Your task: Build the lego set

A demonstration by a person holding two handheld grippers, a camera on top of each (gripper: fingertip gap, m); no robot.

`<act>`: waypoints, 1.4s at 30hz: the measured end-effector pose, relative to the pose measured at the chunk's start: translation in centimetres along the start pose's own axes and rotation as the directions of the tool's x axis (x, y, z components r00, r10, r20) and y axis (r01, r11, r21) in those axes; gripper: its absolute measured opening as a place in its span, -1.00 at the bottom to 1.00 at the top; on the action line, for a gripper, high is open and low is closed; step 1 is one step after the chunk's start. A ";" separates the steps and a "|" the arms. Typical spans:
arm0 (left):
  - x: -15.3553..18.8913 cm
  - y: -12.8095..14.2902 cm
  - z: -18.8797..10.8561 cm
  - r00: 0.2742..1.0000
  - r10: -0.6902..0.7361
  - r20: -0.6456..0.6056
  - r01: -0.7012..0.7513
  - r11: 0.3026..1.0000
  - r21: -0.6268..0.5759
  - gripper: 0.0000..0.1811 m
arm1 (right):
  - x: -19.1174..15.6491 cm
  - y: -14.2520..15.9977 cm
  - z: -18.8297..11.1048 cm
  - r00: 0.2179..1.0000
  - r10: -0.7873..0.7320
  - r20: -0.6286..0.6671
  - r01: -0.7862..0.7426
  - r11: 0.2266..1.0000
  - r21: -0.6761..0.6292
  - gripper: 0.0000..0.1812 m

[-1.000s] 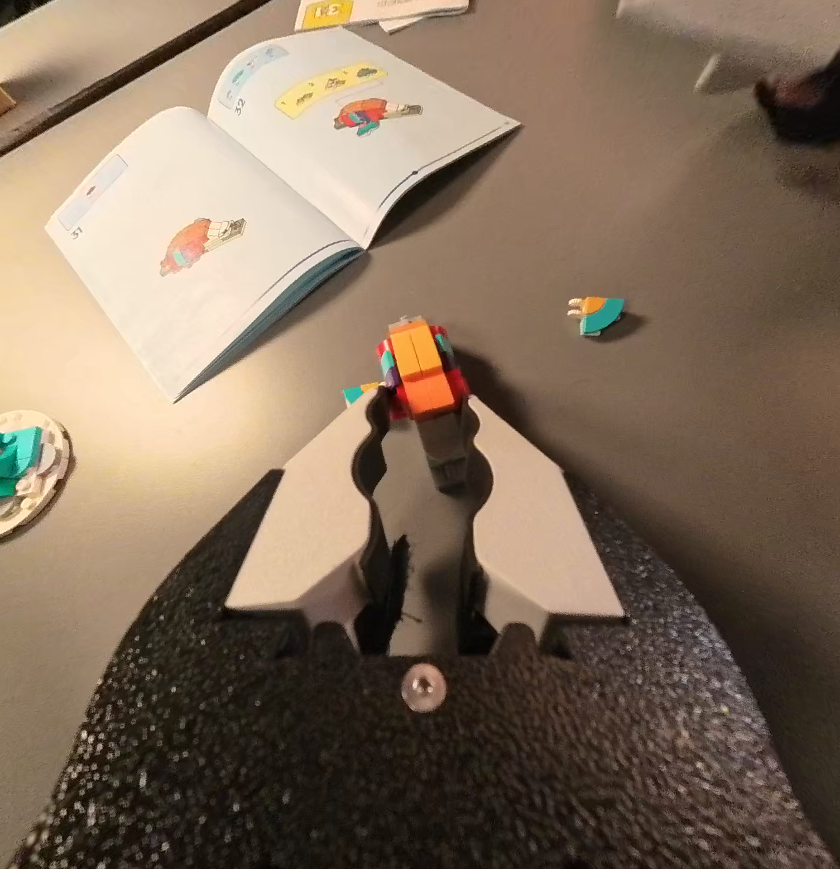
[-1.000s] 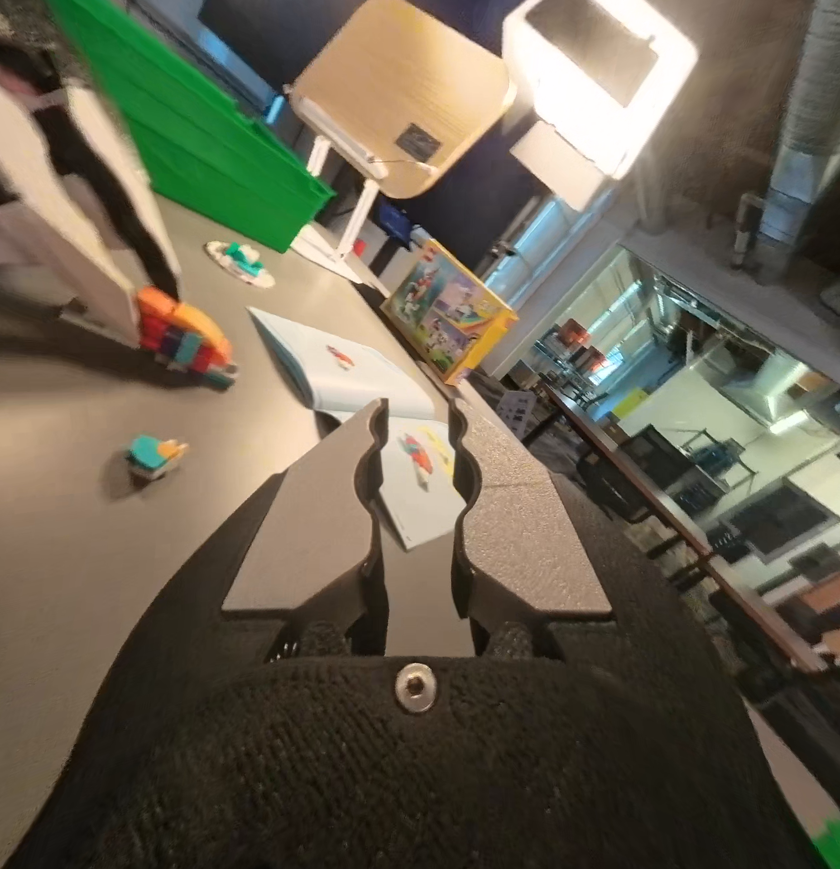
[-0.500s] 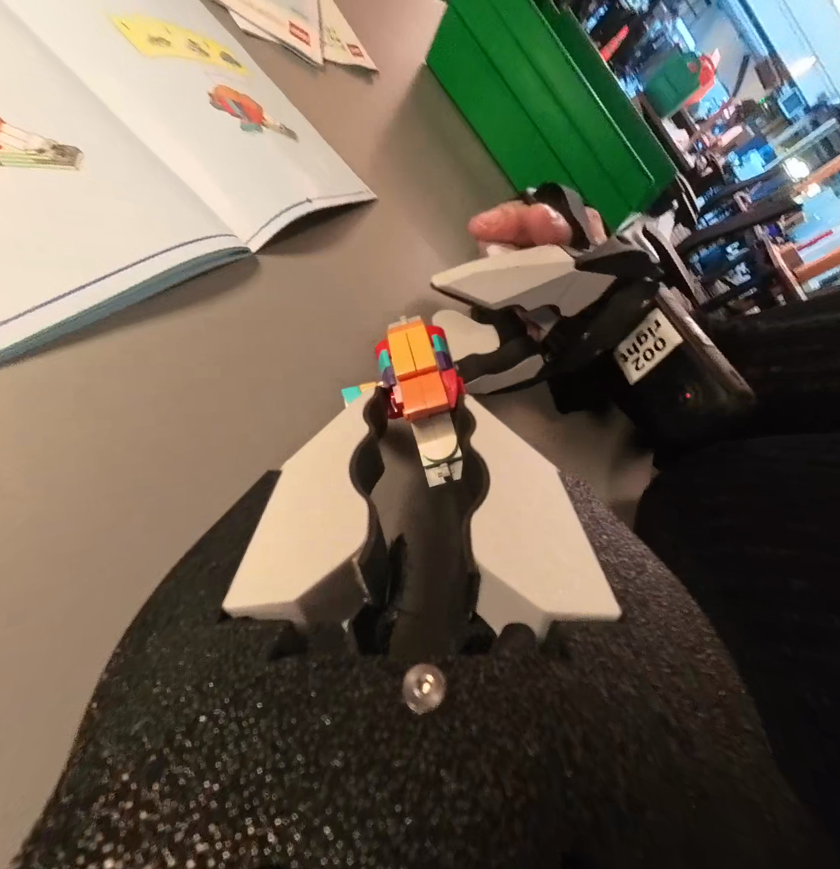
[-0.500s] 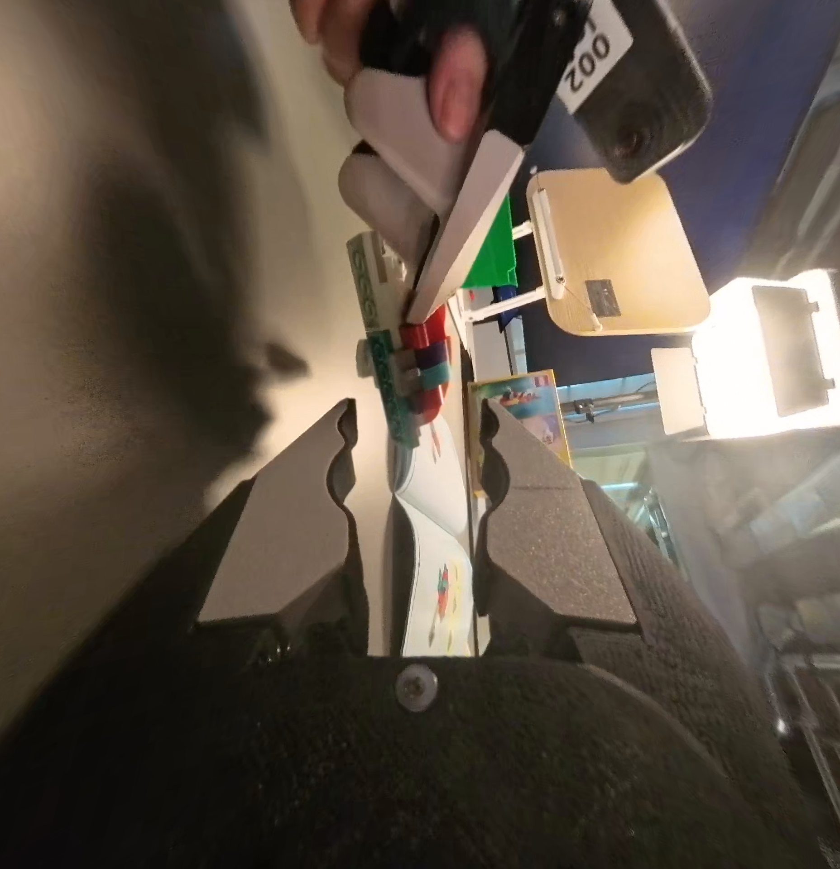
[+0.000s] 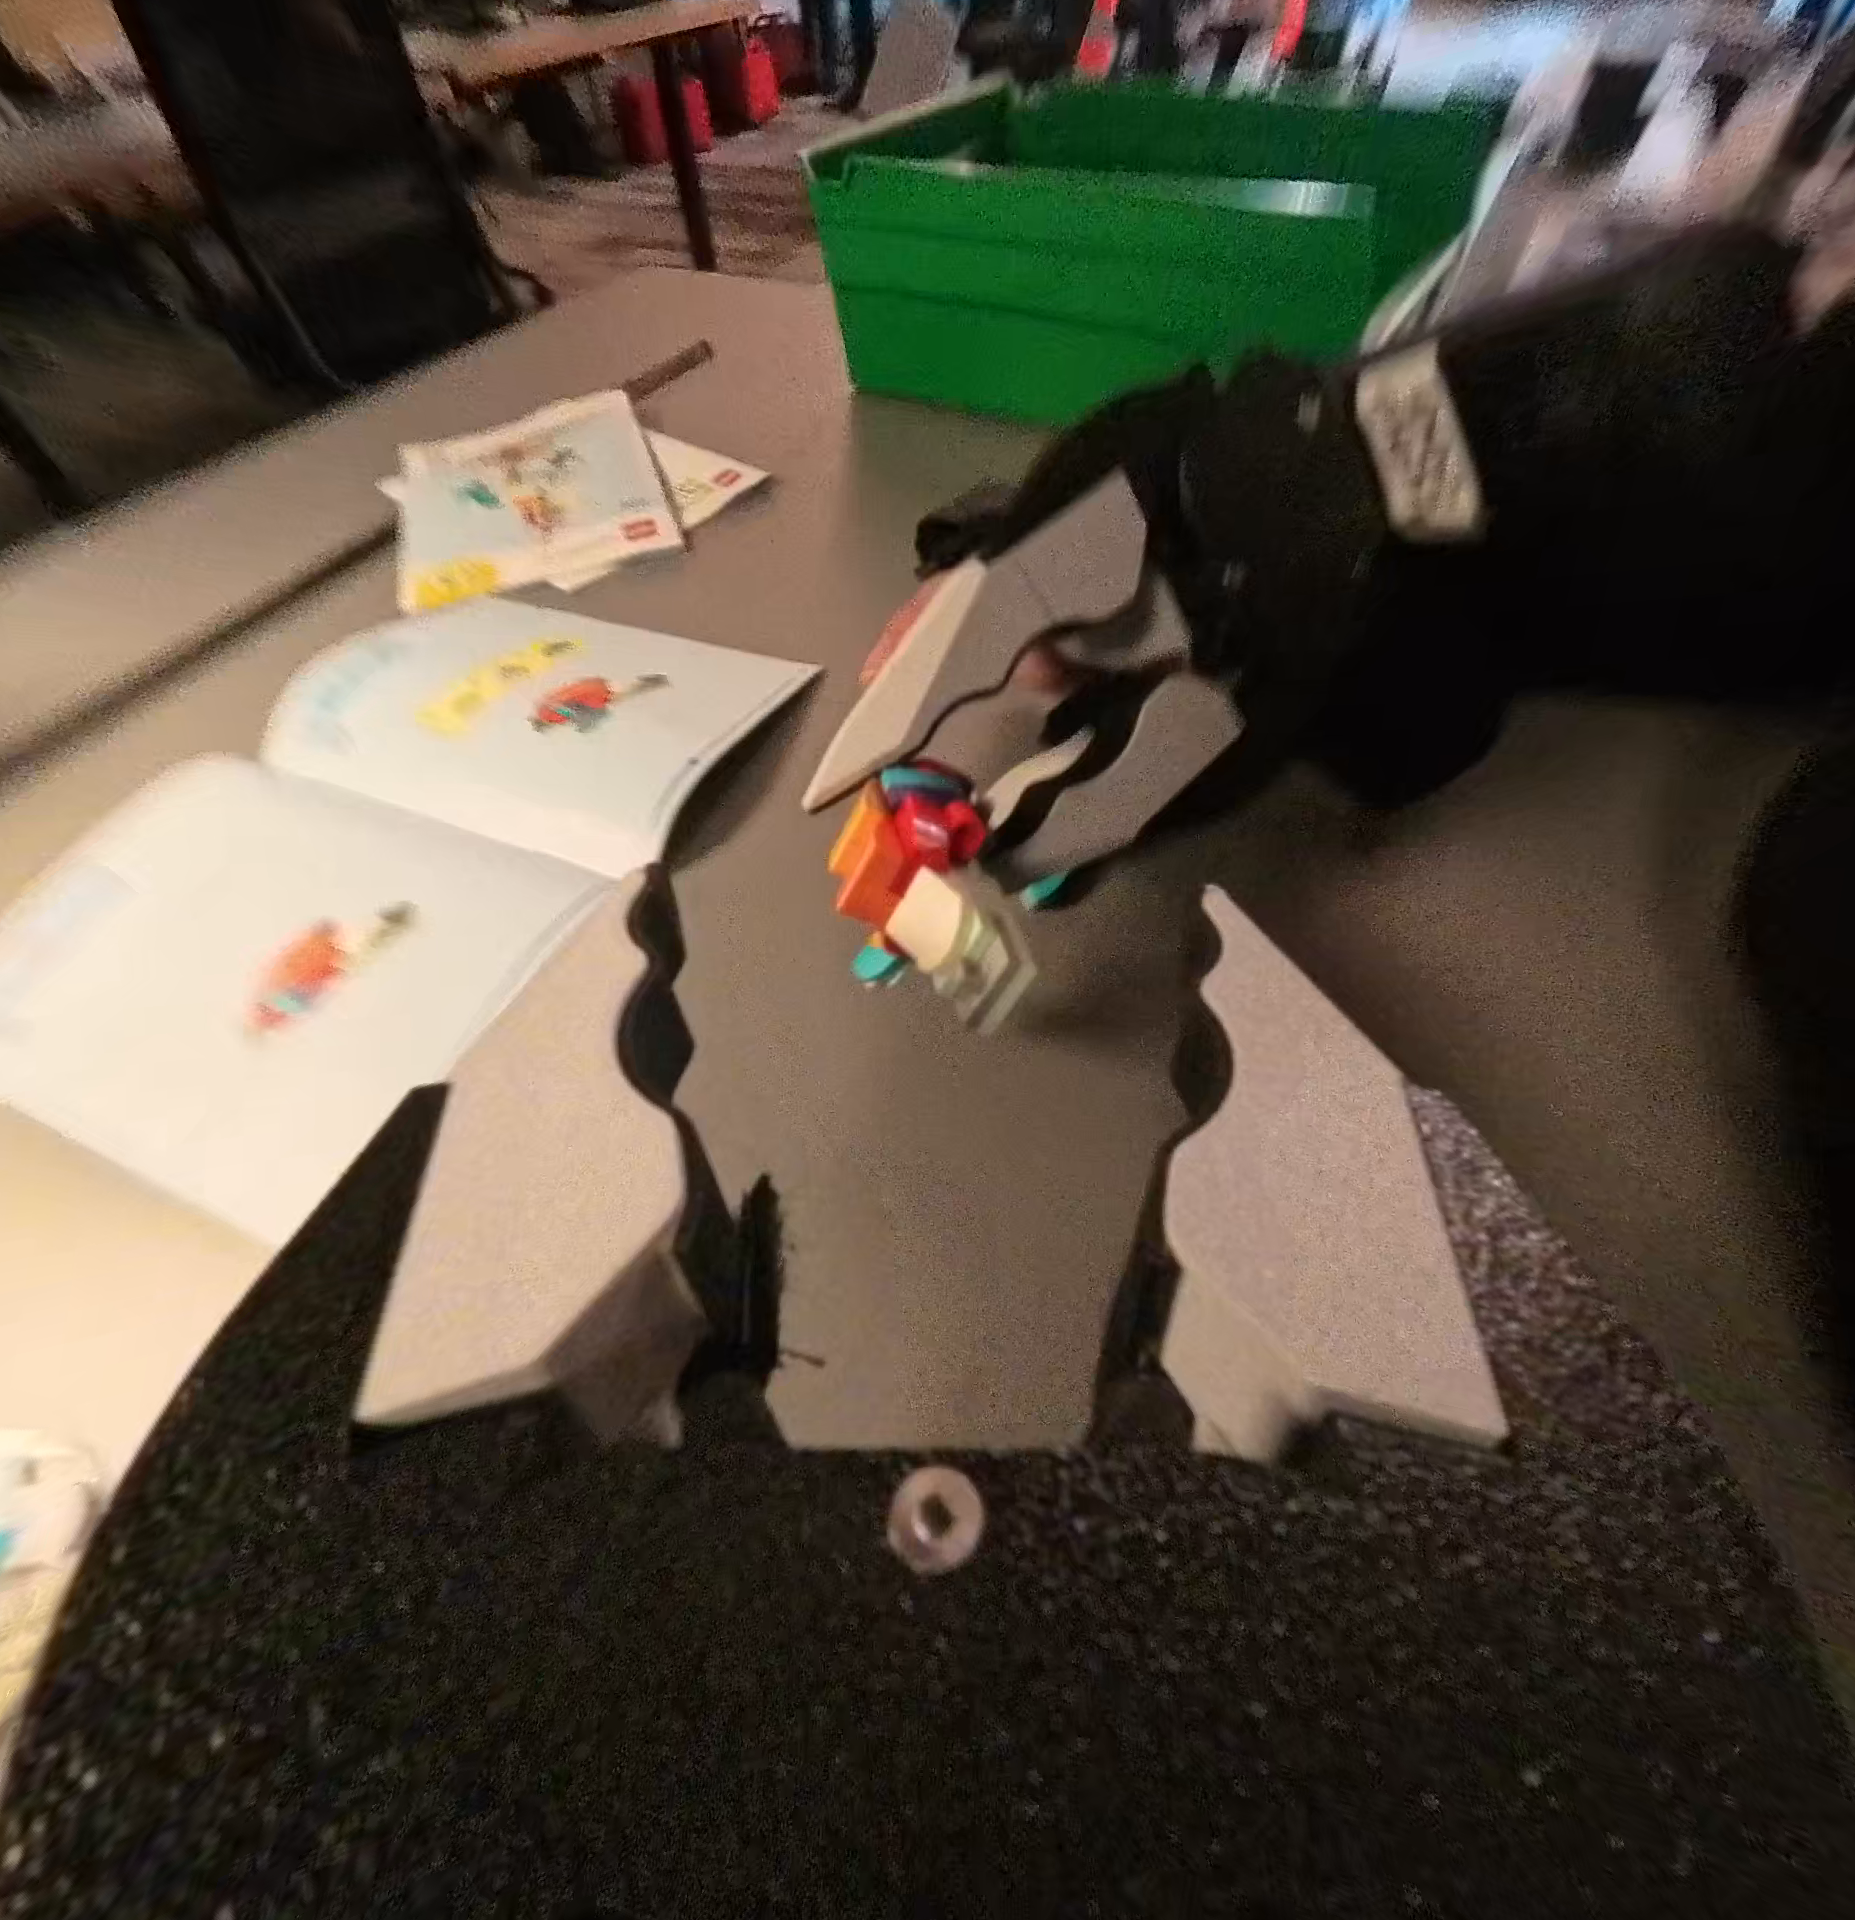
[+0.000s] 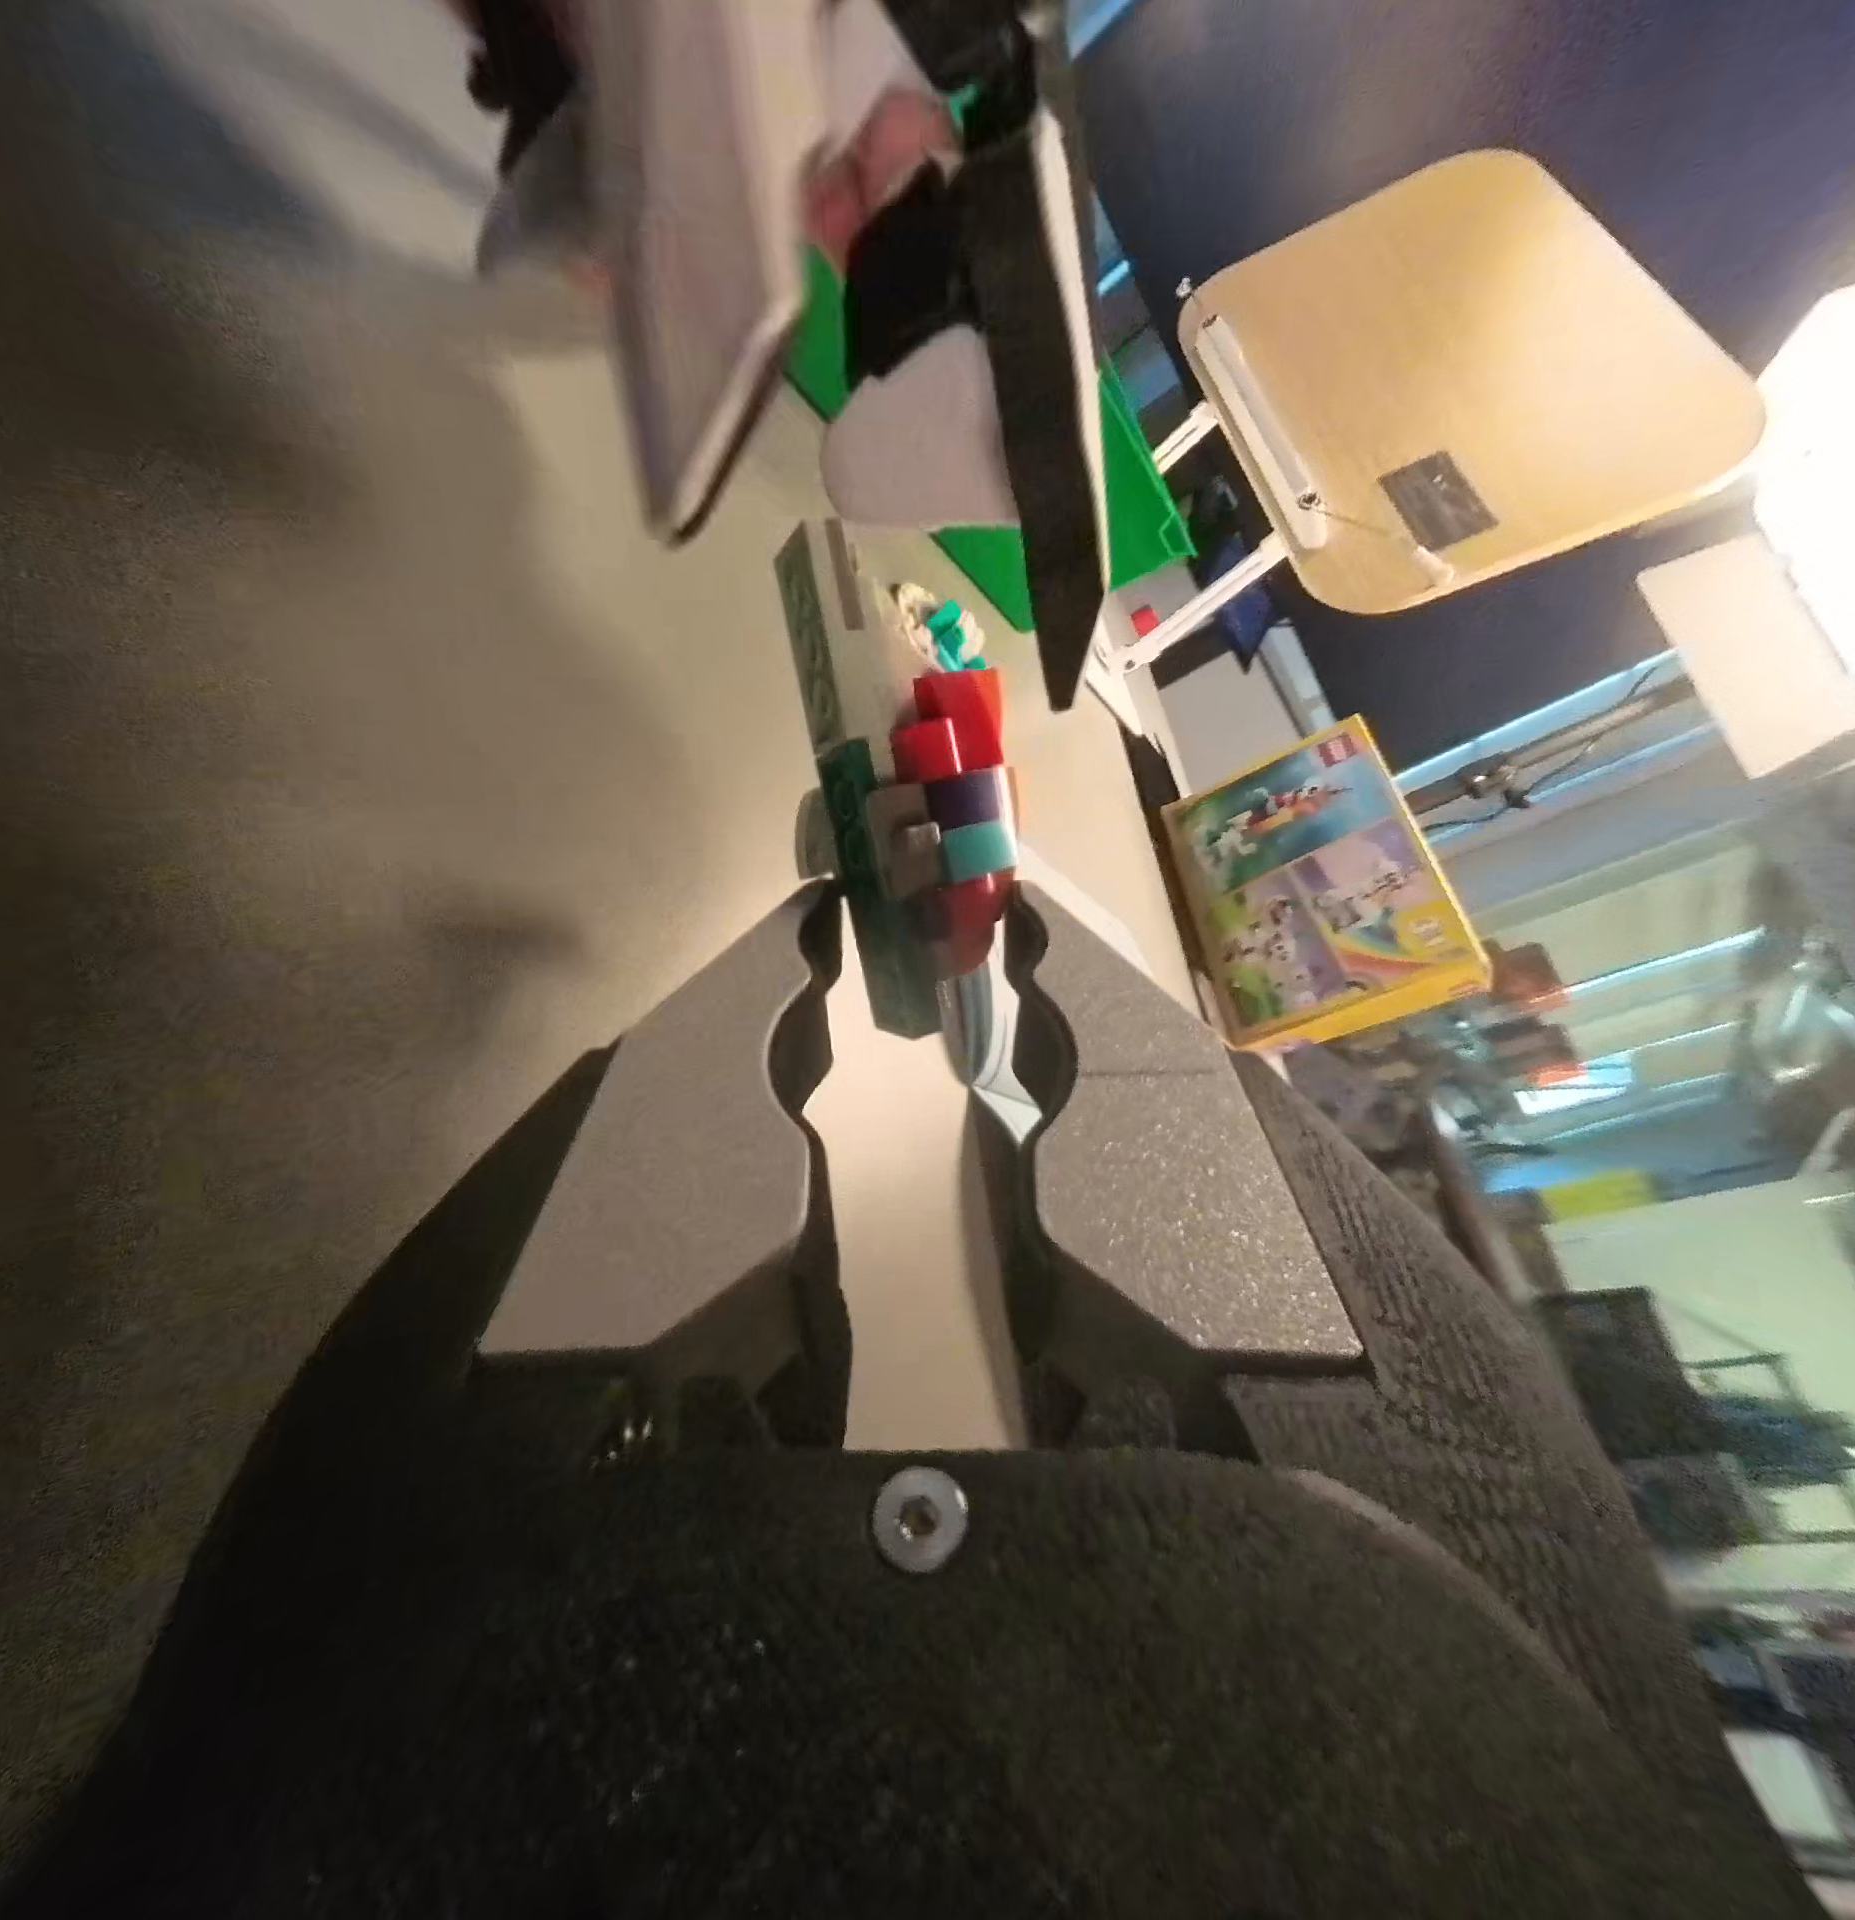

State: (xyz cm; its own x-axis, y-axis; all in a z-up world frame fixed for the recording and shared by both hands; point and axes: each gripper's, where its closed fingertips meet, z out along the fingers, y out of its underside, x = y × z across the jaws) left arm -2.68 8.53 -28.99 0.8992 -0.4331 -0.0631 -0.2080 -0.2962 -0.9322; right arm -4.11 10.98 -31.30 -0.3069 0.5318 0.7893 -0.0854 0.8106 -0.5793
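The small lego model (image 5: 907, 883), orange, red, teal and tan with a grey plate, hangs above the grey table (image 5: 902, 1195). My right gripper (image 6: 918, 914) is shut on the model (image 6: 933, 821), its tips pinching the green plate side and the red bricks. In the left wrist view the right gripper (image 5: 928, 821) reaches in from the right. My left gripper (image 5: 928, 935) is open wide and empty, just behind the model and apart from it. It shows blurred at the top of the right wrist view (image 6: 881, 468). A small teal piece (image 5: 1048, 888) lies under the model.
An open instruction booklet (image 5: 435, 831) lies to the left, loose leaflets (image 5: 549, 499) behind it. A green bin (image 5: 1089, 281) stands at the back. A white round plate with teal bricks (image 5: 9, 1538) is at the near left. A yellow set box (image 6: 1318, 883) stands farther off.
My left gripper has let go of the model, opened wide and drawn back. My right gripper has closed on the model and now holds it alone.
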 end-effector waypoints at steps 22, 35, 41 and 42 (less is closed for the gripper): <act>0.6 2.1 3.1 0.761 0.629 0.158 -0.605 0.776 -0.178 -0.56 | -1.6 -0.2 -0.5 0.993 0.058 0.105 -0.061 0.998 0.022 -0.67; -3.2 2.5 2.0 0.699 0.627 0.343 -0.559 0.779 -0.283 -0.63 | 0.0 3.1 -5.4 0.703 0.708 -0.059 -0.700 0.676 -0.230 -0.61; -4.7 2.7 1.8 0.607 0.697 0.382 -0.592 0.717 -0.368 -0.63 | -3.6 3.0 -6.1 0.498 0.837 -0.224 -0.830 0.385 -0.404 -0.62; -4.7 2.7 1.8 0.605 0.701 0.378 -0.601 0.713 -0.362 -0.63 | -4.0 2.7 -6.1 0.501 0.831 -0.243 -0.827 0.377 -0.417 -0.63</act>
State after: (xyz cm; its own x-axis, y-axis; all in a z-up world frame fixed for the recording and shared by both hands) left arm -6.74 11.30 -31.82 0.5433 -0.1476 -0.8265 -0.8277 -0.2590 -0.4978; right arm 2.65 12.55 -34.77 0.0057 0.9993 -0.0368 0.6170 -0.0325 -0.7863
